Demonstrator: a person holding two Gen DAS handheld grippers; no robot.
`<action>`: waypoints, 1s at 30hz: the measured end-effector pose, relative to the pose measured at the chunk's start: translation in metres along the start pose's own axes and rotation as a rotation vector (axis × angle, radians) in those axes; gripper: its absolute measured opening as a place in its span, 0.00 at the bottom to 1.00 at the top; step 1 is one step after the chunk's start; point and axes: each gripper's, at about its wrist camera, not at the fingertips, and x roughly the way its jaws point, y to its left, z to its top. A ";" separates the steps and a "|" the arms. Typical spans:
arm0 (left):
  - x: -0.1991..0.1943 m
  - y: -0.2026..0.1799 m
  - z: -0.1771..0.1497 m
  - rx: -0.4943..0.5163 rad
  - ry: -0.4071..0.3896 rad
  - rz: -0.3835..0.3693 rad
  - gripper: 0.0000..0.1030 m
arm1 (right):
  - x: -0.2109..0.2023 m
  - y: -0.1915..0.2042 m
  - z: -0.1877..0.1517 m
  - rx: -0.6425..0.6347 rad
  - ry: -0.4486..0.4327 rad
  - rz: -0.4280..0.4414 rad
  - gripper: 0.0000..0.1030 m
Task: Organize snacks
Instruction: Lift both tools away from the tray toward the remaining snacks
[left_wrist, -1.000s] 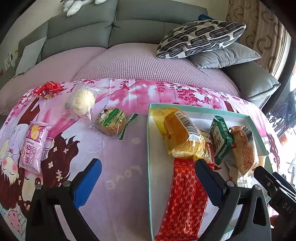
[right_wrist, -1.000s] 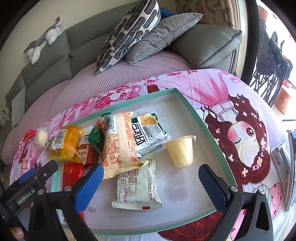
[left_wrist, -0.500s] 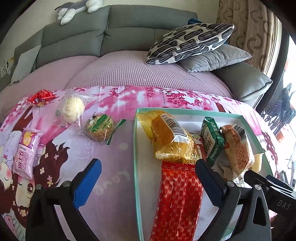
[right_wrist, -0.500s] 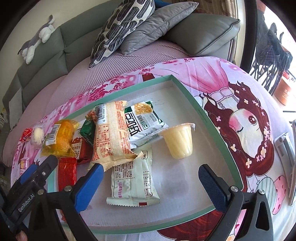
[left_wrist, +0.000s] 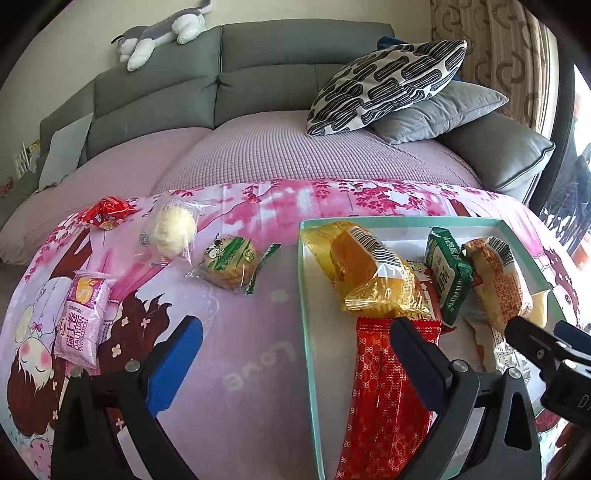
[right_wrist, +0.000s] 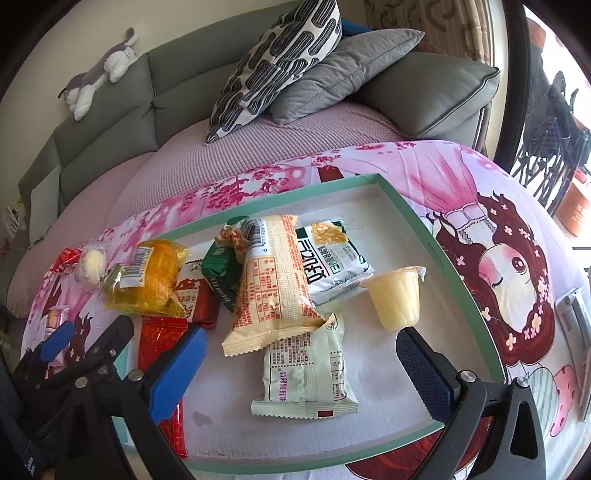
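Observation:
A teal-rimmed white tray (left_wrist: 306, 295) (right_wrist: 413, 218) lies on a pink cartoon cloth and holds several snacks: a yellow cake pack (left_wrist: 373, 273) (right_wrist: 151, 277), a long red pack (left_wrist: 384, 402), a green pack (left_wrist: 448, 273), a beige pack (right_wrist: 275, 280), a jelly cup (right_wrist: 397, 297). Left of the tray lie a green-labelled cookie (left_wrist: 231, 260), a pale bun (left_wrist: 171, 230), a small red pack (left_wrist: 107, 212) and a pink swiss roll (left_wrist: 79, 326). My left gripper (left_wrist: 295, 354) is open and empty over the tray's left edge. My right gripper (right_wrist: 299, 369) is open and empty over the tray.
A grey sofa (left_wrist: 258, 74) with a patterned cushion (left_wrist: 384, 85) and a plush toy (left_wrist: 162, 33) stands behind. A silver object (right_wrist: 576, 317) lies at the cloth's right edge. A dark metal rack (right_wrist: 554, 122) stands at far right.
Both grippers have drawn back and tilted slightly, so the sofa shows higher in view. Both stay open and empty. No snack has moved.

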 end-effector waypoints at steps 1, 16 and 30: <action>0.001 0.002 -0.001 -0.006 0.007 -0.006 0.98 | -0.002 0.000 0.001 0.003 -0.015 -0.007 1.00; -0.008 0.040 0.000 -0.108 0.004 0.004 0.98 | -0.005 0.016 0.002 -0.014 -0.072 -0.026 1.00; -0.027 0.100 0.003 -0.166 -0.044 0.110 0.98 | -0.009 0.070 -0.002 -0.076 -0.084 0.008 1.00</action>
